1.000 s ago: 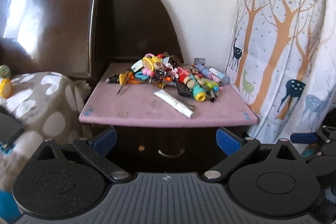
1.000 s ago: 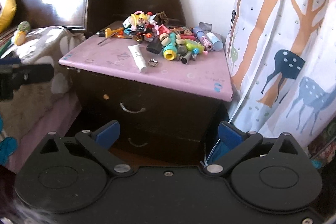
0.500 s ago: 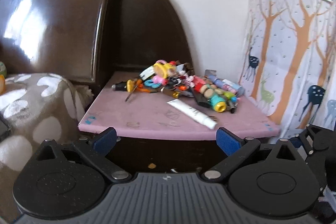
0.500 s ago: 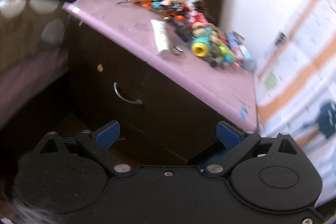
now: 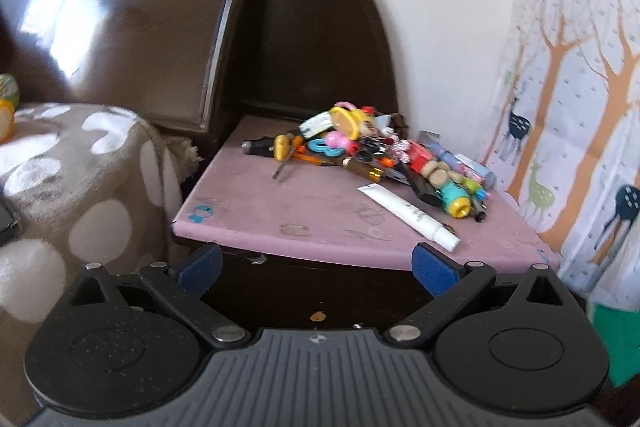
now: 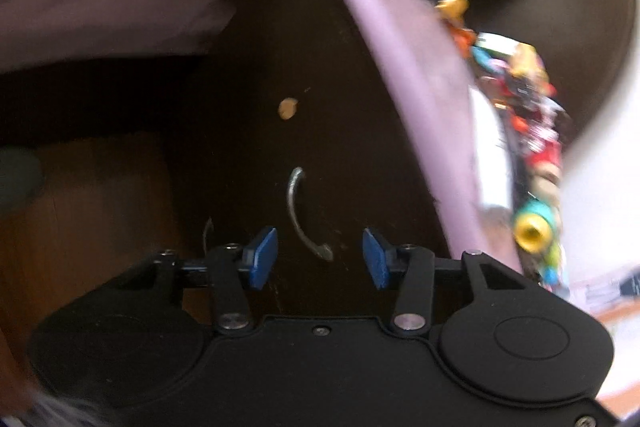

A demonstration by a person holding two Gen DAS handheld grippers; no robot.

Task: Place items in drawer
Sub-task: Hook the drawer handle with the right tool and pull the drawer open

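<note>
A dark nightstand with a pink top (image 5: 320, 219) carries a heap of small toys and tools (image 5: 372, 151) and a white tube (image 5: 408, 217). My left gripper (image 5: 316, 267) is open and empty, level with the top's front edge. In the right wrist view the camera is rolled on its side. My right gripper (image 6: 320, 257) is open, its blue pads (image 6: 262, 257) on either side of the metal handle (image 6: 300, 215) of the shut drawer (image 6: 320, 147), not touching it. The heap (image 6: 528, 147) shows at the right.
A bed with a spotted brown blanket (image 5: 80, 179) is left of the nightstand, a dark headboard (image 5: 120, 7) behind. A deer-print curtain (image 5: 568, 127) hangs to the right. A second handle (image 6: 207, 233) shows below the first drawer.
My right gripper has rolled sideways, narrowed its jaws and closed in on the drawer handle. My left gripper has moved closer to the nightstand top and a little left.
</note>
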